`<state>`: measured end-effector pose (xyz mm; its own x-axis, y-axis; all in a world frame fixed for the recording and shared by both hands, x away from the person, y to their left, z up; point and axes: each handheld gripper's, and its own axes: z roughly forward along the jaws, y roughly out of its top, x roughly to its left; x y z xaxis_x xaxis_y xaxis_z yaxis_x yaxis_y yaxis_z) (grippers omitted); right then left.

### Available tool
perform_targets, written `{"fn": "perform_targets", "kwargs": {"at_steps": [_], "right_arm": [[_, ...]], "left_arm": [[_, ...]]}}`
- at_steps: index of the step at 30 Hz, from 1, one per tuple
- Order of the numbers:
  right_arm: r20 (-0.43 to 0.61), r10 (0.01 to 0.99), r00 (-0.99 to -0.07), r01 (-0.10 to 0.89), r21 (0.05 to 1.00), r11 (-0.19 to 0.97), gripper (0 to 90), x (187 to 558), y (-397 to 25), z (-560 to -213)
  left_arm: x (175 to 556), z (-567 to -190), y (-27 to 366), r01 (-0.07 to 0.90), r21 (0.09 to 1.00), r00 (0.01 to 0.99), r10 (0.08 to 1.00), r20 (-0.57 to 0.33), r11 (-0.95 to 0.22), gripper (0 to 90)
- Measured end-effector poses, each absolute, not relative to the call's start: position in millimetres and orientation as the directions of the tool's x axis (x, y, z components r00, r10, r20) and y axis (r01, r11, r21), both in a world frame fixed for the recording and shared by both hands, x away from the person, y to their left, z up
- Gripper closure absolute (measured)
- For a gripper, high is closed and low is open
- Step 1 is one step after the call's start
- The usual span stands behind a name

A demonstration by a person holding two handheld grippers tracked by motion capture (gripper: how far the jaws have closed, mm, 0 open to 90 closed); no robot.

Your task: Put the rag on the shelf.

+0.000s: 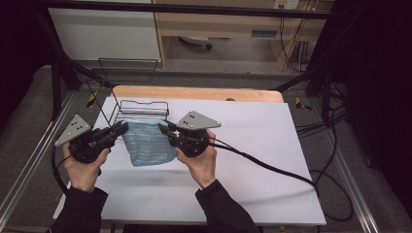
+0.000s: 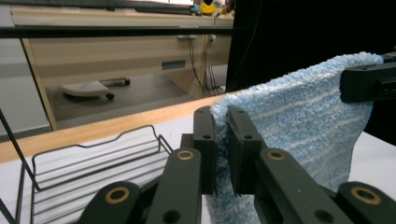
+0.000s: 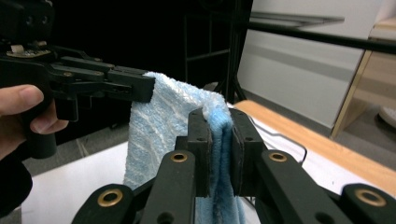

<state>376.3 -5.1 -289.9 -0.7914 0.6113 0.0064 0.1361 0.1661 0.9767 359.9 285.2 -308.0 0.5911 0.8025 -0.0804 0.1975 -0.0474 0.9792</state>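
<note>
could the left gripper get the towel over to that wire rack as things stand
Probably yes. The black wire rack stands just behind the hanging light blue terry towel, nothing between them. But both the left gripper and right gripper clamp the towel's top edge, so they would have to move together.

Towel [image 2: 299,116] bottom edge cut off at lower frame in left gripper view, also behind jaws there. In right gripper view its lower part runs off bottom centre. Wire rack [image 2: 93,163] cut by lower left edge. High view: towel corners hidden under left gripper [image 1: 122,127] and right gripper [image 1: 164,129].
</note>
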Motion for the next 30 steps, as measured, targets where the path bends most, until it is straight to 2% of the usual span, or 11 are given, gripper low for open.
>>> {"fn": "perform_targets", "kwargs": {"at_steps": [13, 30], "right_arm": [[-0.029, 0.626, -0.779, 0.058, 0.991, 0.117, 81.1, 382, 7, -264], [-0.074, 0.650, -0.756, -0.027, 0.996, 0.081, 81.2, 394, 26, -227]], "left_arm": [[367, -276, 295, 0.103, 0.995, 0.562, 0.825, -0.052, -0.007, 82.8], [382, -243, 306, 0.015, 0.998, 0.540, 0.839, -0.064, 0.067, 82.9]]}}
